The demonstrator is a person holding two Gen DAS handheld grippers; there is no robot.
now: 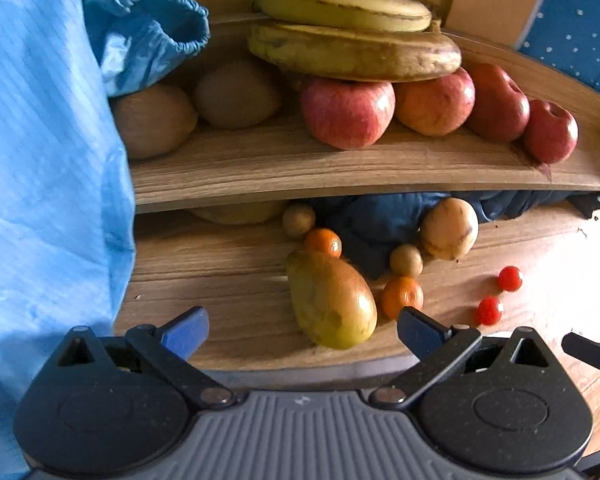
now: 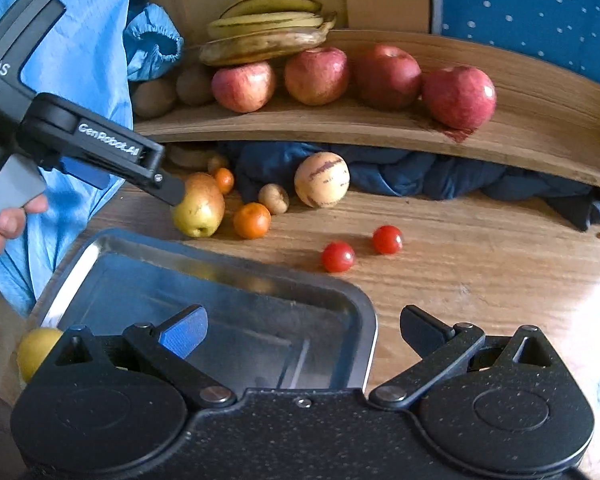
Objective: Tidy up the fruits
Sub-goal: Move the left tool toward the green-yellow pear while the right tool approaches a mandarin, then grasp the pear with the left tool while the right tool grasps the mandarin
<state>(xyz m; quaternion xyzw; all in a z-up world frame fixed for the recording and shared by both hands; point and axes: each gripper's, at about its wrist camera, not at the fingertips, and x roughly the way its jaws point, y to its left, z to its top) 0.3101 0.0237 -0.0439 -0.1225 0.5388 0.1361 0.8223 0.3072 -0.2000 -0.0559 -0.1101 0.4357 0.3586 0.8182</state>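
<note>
Left tool (image 1: pixel 302 330) hung with its two fingers spread wide and empty, just short of the large green-yellow oval mango (image 1: pixel 330 300) that lay on the wooden surface (image 1: pixel 228 280). In the right wrist view one finger of that tool appeared level with the mango, at or near its skin; contact could not be confirmed. The step in hand was judged to be the approach to the mango for pick-up. The next move would call for advancing until the fruit sat between both fingers, then closing on its broad middle without nudging the small orange tangerine (image 1: pixel 402 296) just beside it.

Right tool (image 2: pixel 302 334) also stood apart and empty, above the rectangular shiny metal tray (image 2: pixel 364 320), which was the likely receiving place and held no fruit where visible.

Two red cherry tomatoes (image 2: pixel 338 257) lay loose on the surface, apart from the other fruit. The curved wooden shelf (image 1: pixel 260 164) carried yellow bananas (image 1: pixel 348 8) stacked on red apples (image 1: pixel 346 114).

A light blue sleeve (image 1: pixel 48 160) blocked the left part of the shelf and surface. A yellow round fruit (image 2: pixel 36 350) beside the tray was mostly hidden by the right tool's body. Dark blue cloth (image 2: pixel 420 176) filled the space under the shelf, concealing whatever lay behind it.
</note>
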